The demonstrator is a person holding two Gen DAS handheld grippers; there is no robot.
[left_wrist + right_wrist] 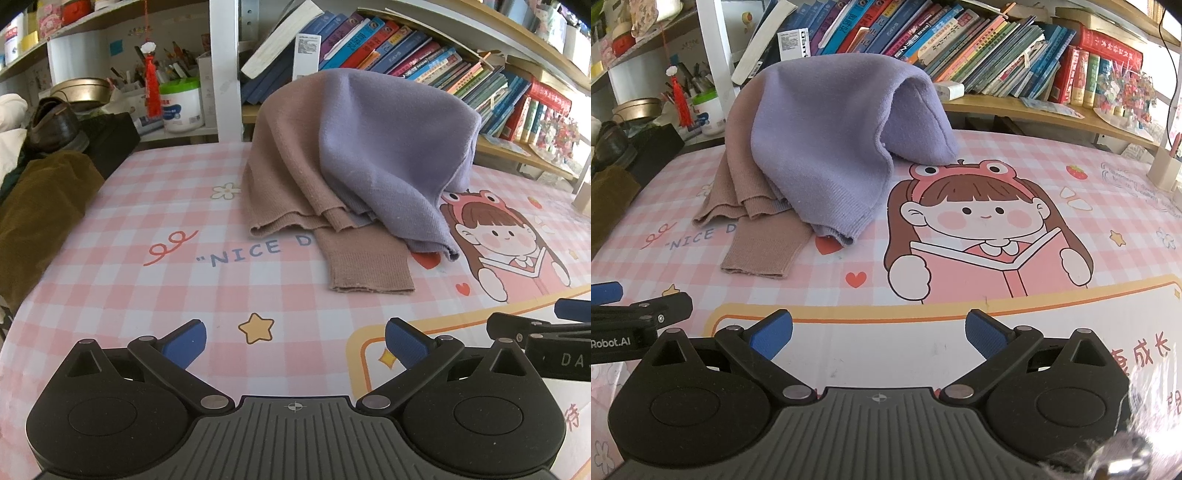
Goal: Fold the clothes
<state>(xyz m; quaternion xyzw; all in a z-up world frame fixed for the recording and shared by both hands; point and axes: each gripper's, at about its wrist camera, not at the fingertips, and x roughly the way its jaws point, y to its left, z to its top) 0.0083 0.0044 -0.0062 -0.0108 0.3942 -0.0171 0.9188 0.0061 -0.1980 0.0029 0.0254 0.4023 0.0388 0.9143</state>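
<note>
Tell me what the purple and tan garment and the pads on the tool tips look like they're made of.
Garment: looks like soft knit, wool or acrylic; fine ribbing shows at the tan cuff, surface matte and fuzzy. Pads: probably blue rubber, with a fine textured, matte face.

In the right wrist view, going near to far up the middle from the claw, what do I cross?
Right claw → white panel with orange border on the table mat → red heart → purple garment, heaped over the tan garment → bookshelf books.
</note>
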